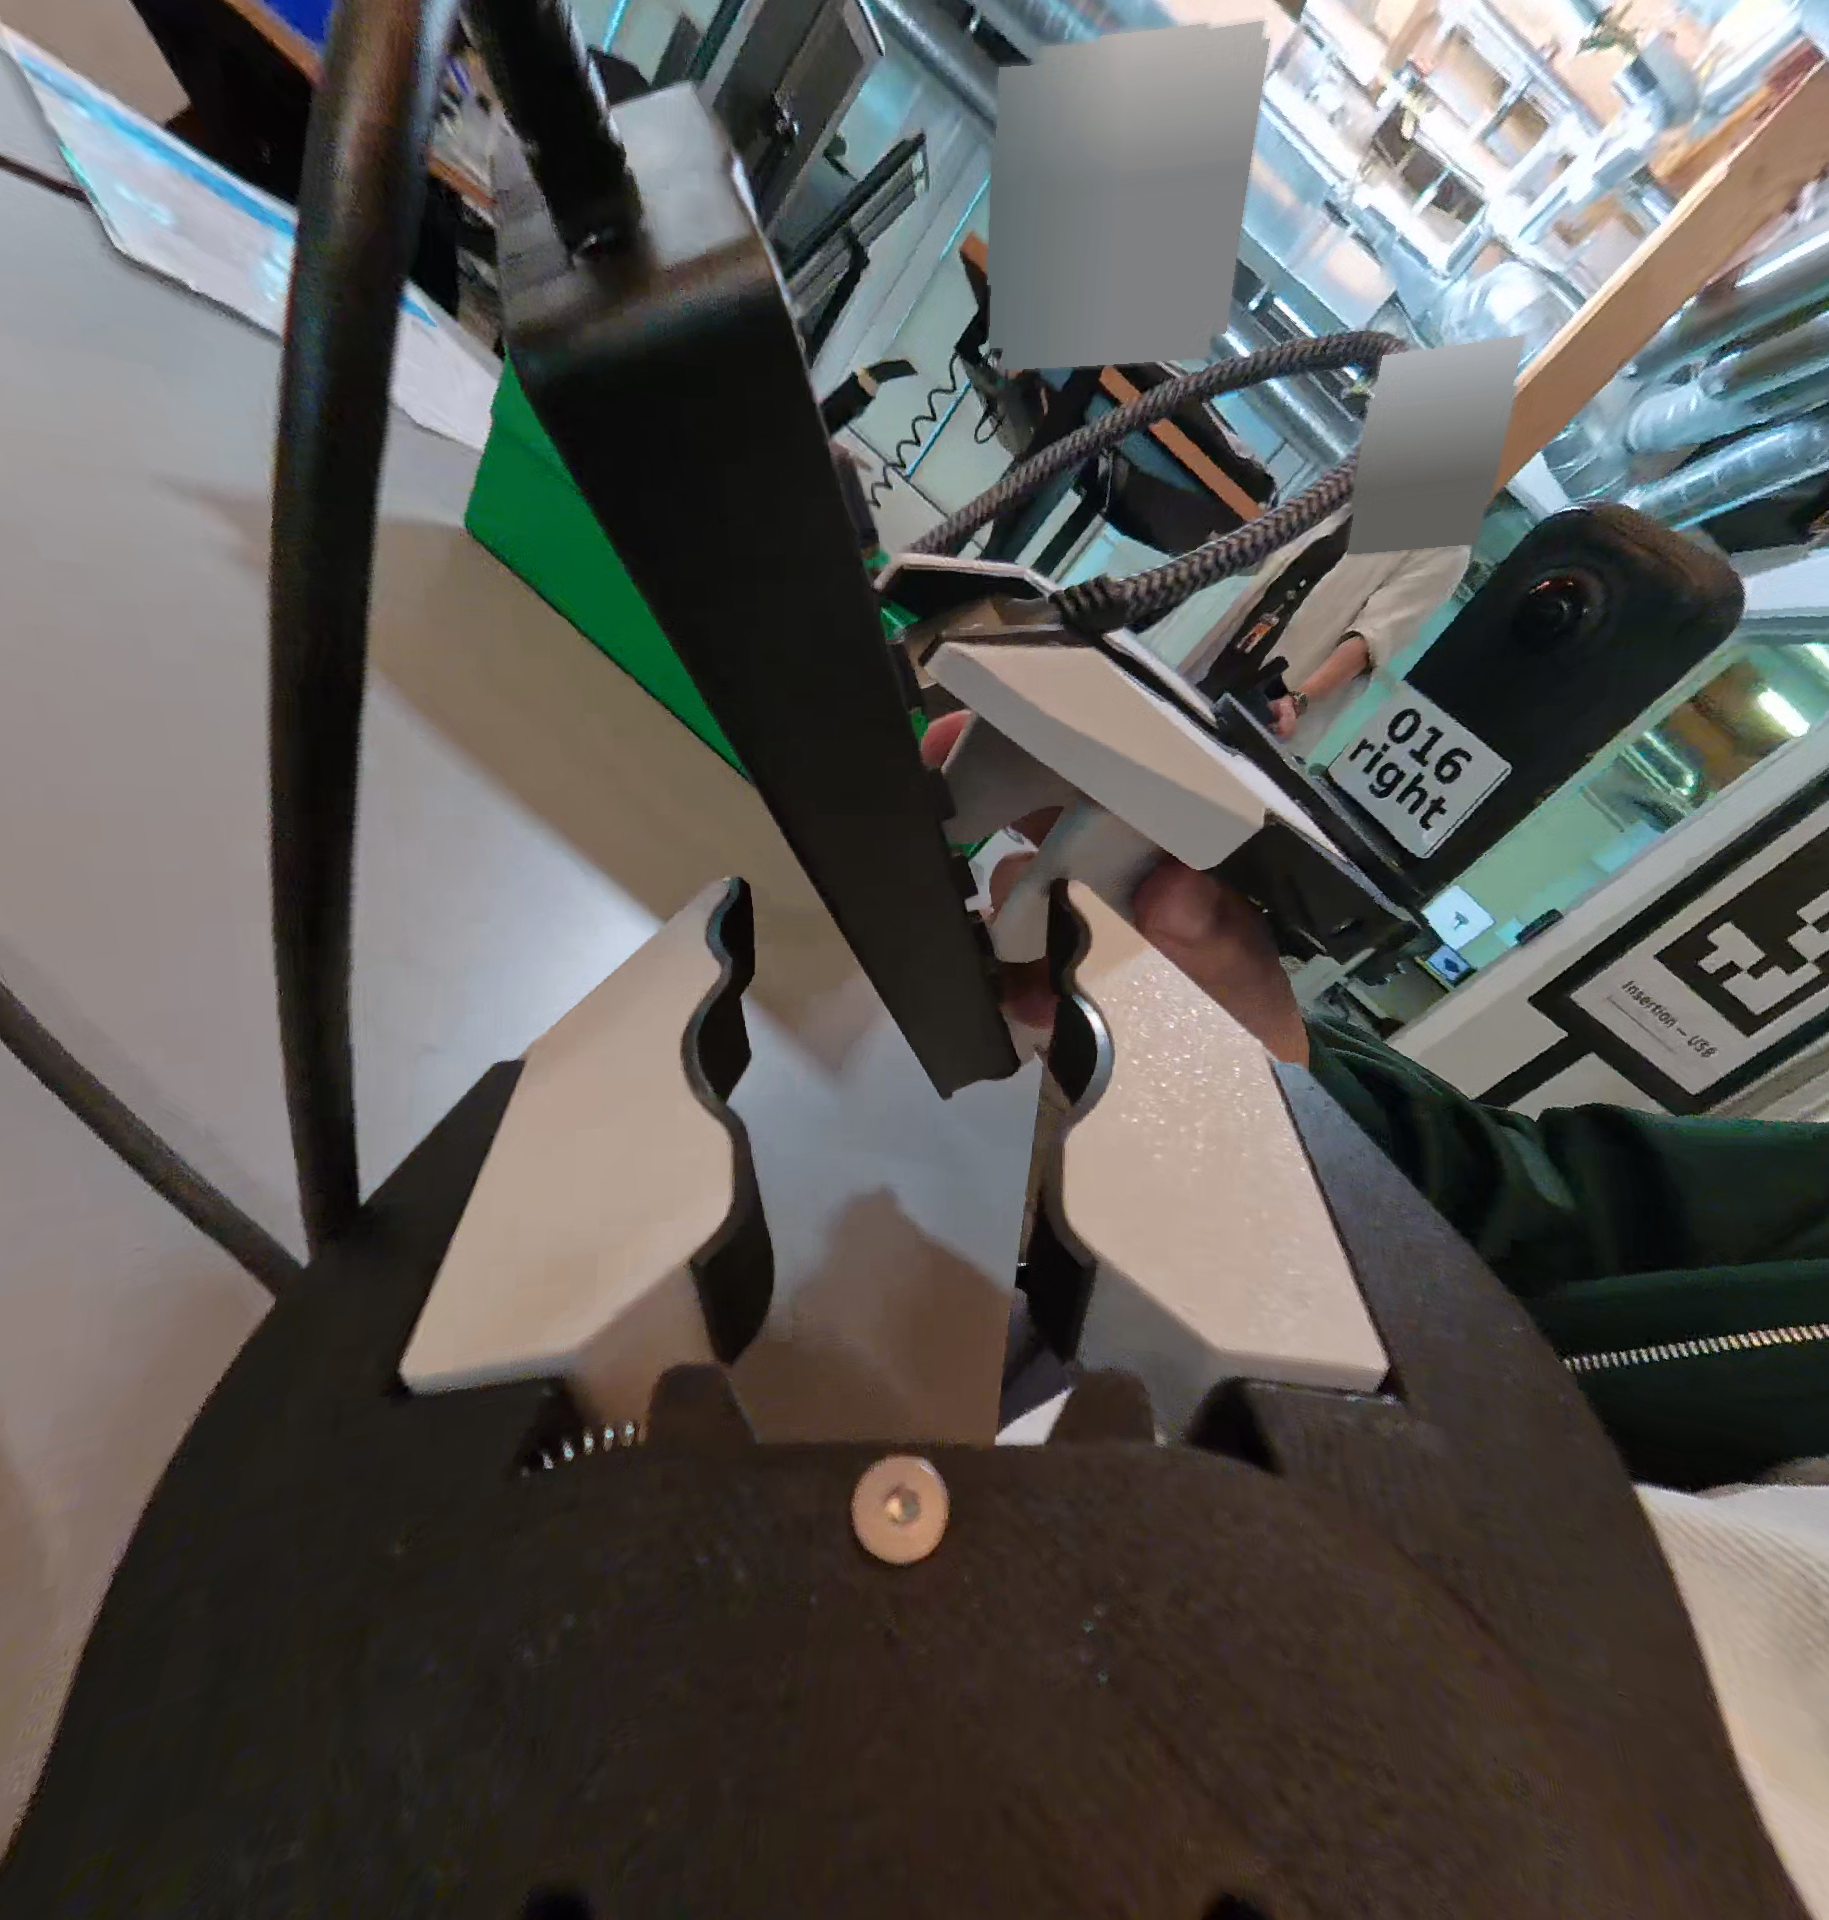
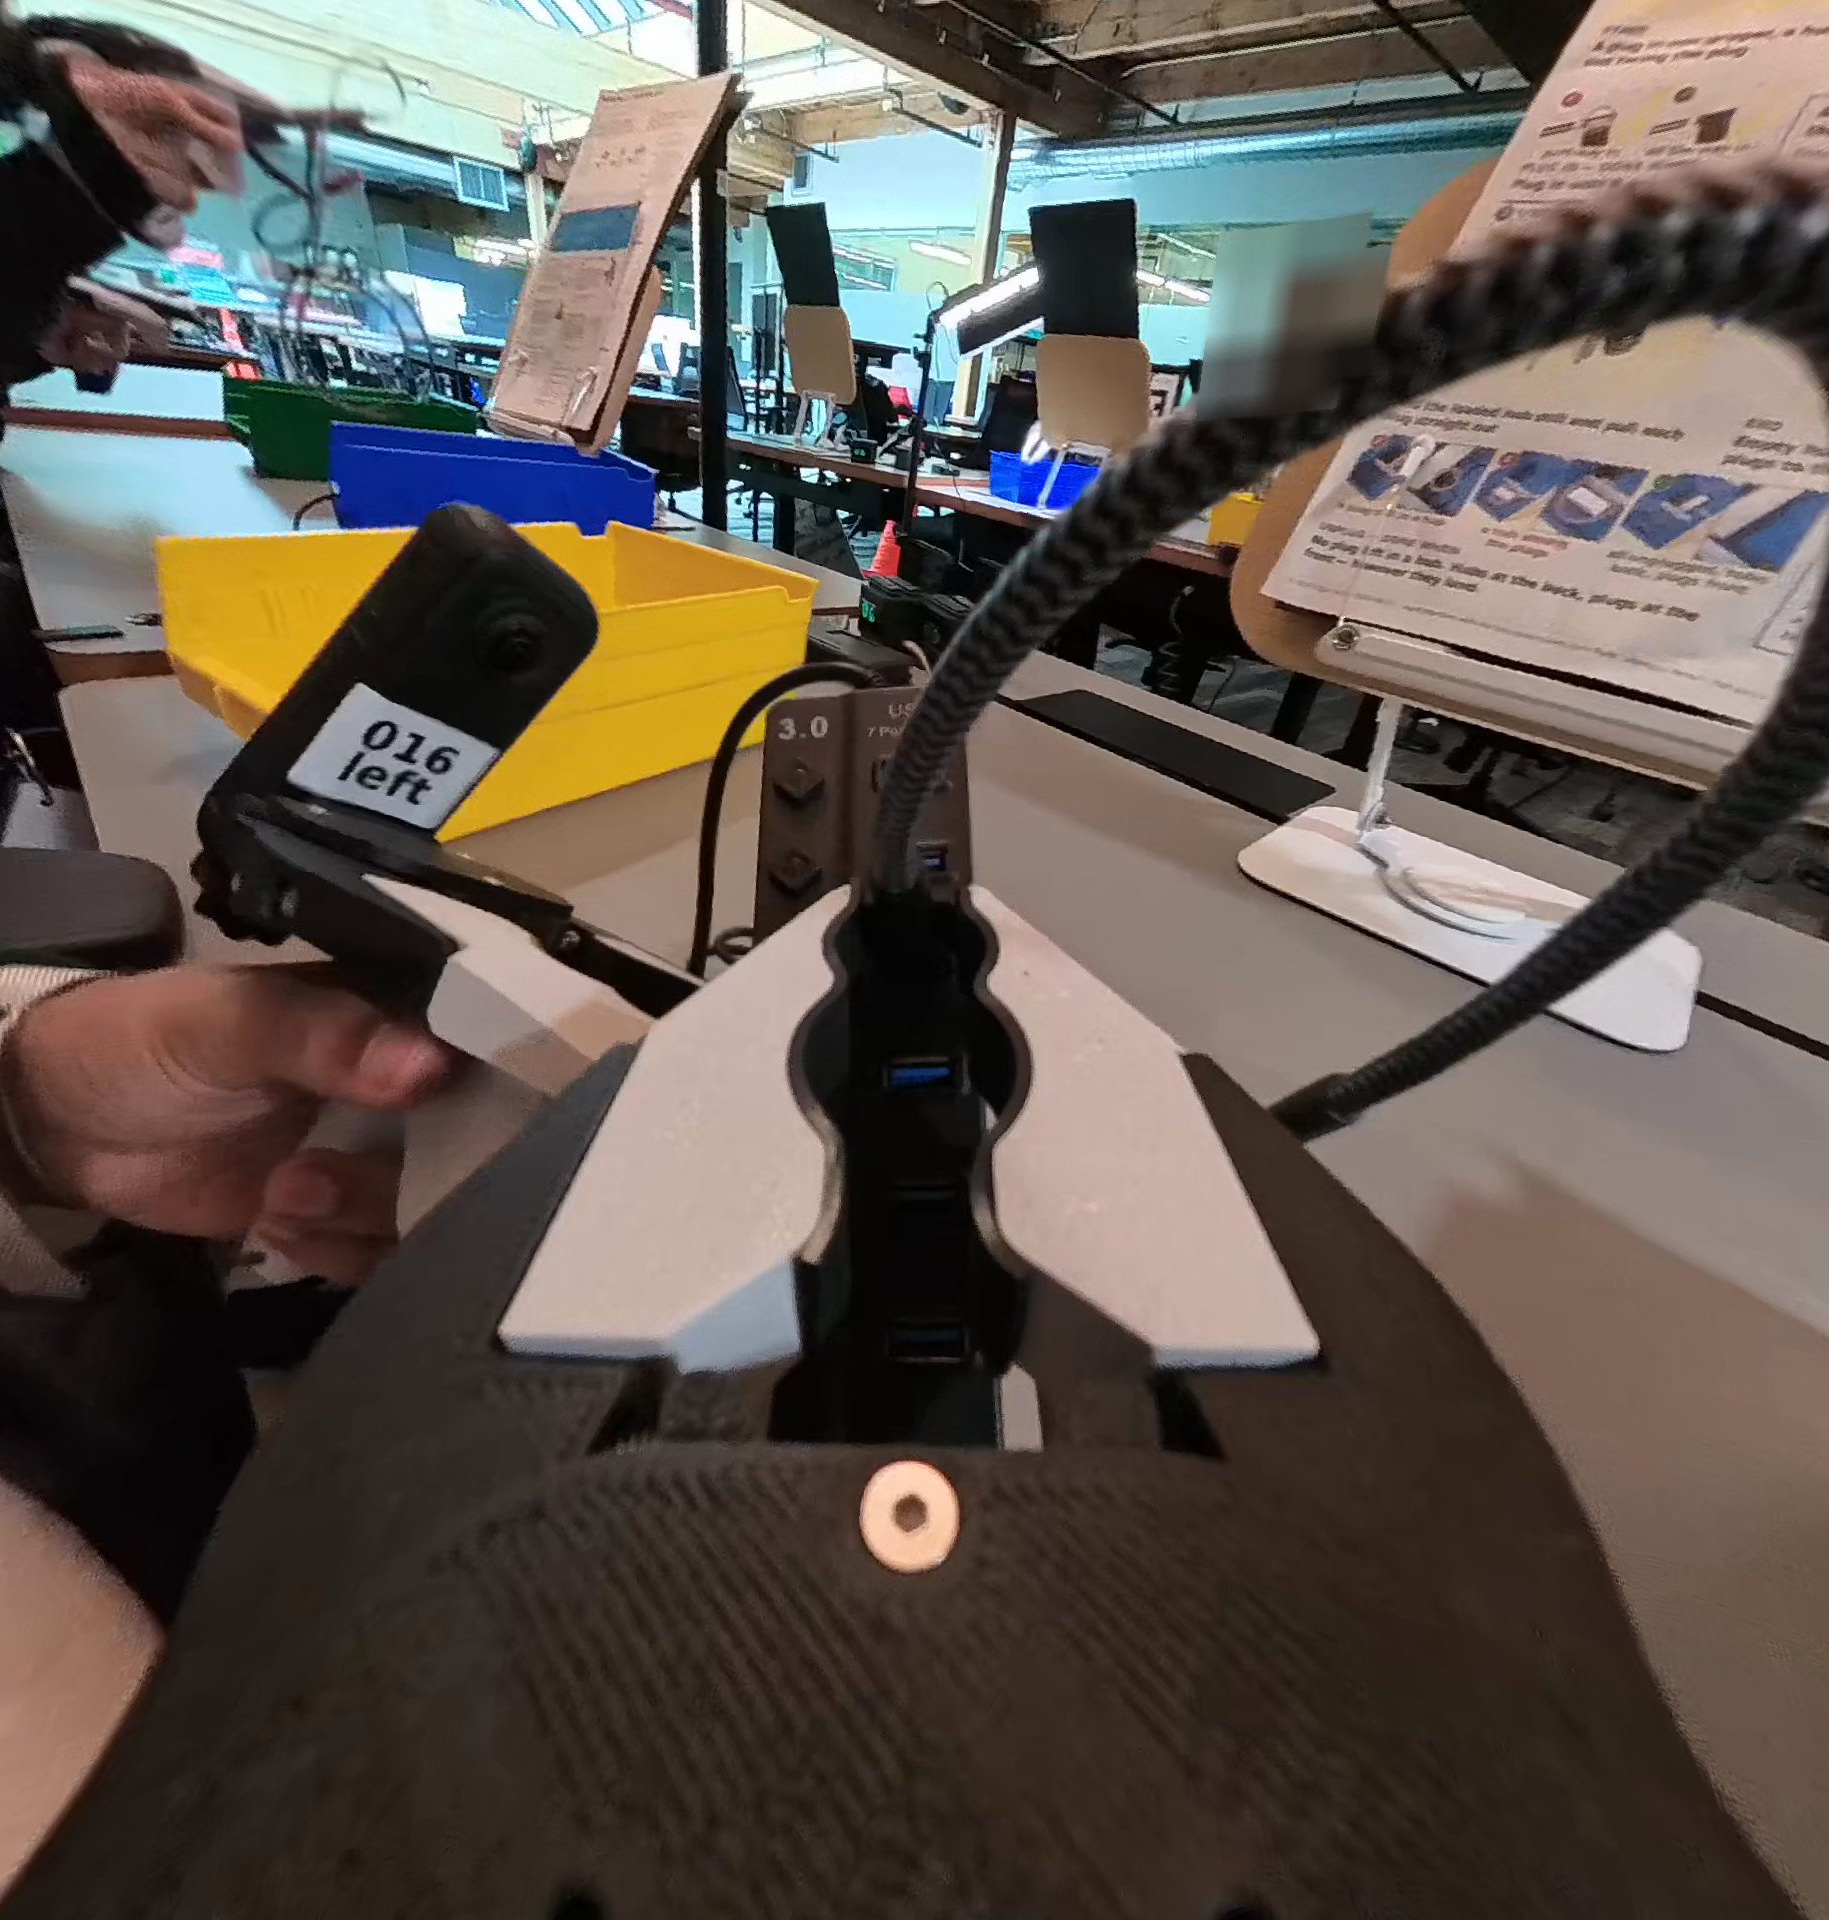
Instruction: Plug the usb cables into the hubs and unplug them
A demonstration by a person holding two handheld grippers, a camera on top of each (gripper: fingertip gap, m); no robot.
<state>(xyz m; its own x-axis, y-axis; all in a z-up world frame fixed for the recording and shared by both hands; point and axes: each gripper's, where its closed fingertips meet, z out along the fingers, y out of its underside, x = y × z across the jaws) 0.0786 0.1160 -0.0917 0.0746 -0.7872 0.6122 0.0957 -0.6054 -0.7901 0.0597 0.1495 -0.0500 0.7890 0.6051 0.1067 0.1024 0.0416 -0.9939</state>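
A black USB hub [image 1: 744,582] stands tilted between my left gripper's [image 1: 894,925] fingers. Its lower end rests against the right finger, with a gap to the left finger; the jaws are apart. The hub's black lead [image 1: 318,623] arcs up on the left. My right gripper [image 2: 905,904] is shut on the plug of a braided cable [image 2: 1003,582], pressed to the hub's face [image 2: 925,1075] beside blue ports. In the left wrist view the right gripper [image 1: 993,800] meets the hub's side. In the right wrist view the left gripper [image 2: 515,987] sits left of the hub.
A yellow bin [image 2: 681,644], a blue bin [image 2: 474,478] and a green bin [image 2: 297,416] stand on the grey table behind. An instruction sheet [image 2: 1564,520] on a white stand [image 2: 1461,925] is at the right. A black-and-white marker board [image 1: 1720,935] lies right. People stand farther off.
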